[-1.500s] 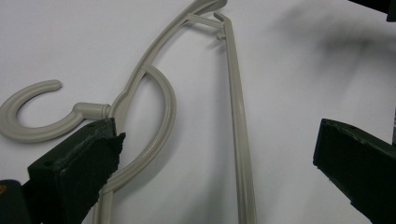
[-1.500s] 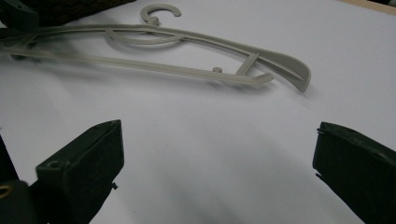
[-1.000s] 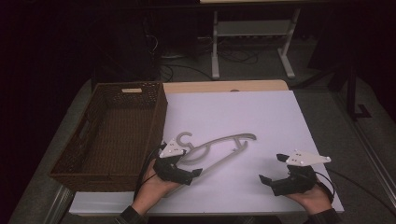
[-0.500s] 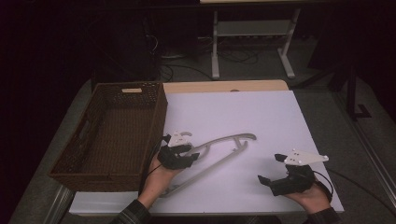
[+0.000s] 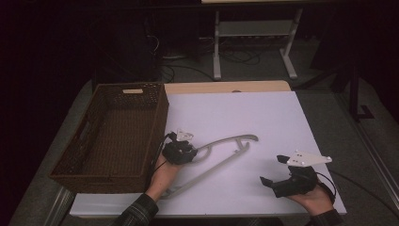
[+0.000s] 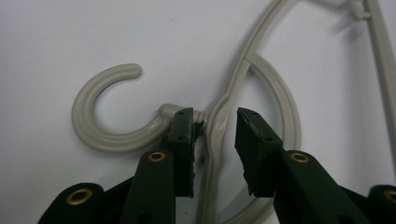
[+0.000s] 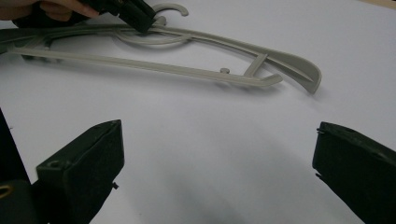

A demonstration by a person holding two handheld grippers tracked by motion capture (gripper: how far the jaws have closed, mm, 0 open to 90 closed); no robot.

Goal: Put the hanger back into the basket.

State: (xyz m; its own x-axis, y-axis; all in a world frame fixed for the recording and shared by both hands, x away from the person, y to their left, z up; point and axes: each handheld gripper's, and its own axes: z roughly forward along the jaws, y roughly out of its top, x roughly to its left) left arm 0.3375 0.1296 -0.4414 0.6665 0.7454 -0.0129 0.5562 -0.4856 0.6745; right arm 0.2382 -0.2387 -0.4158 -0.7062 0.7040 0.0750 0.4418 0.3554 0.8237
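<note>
Two jaws of left gripper point(image 6: 215, 135) straddle the grey plastic hanger point(image 5: 221, 155) neck w/ a gap, gripping nothing; close squarely. Right gripper point(image 7: 217, 172) wide apart, empty.

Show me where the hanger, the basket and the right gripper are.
hanger point(image 6: 100, 140): left gripper view, on its hook.
basket point(image 5: 162, 117): high view, on its right wall.
right gripper point(image 5: 272, 170): high view, between its open jaws.

No readable text, label or number — anywhere.

Brown wicker basket point(image 5: 110, 136) (left of white table point(image 5: 282, 122)), metal stand point(image 5: 254, 37) behind
</note>
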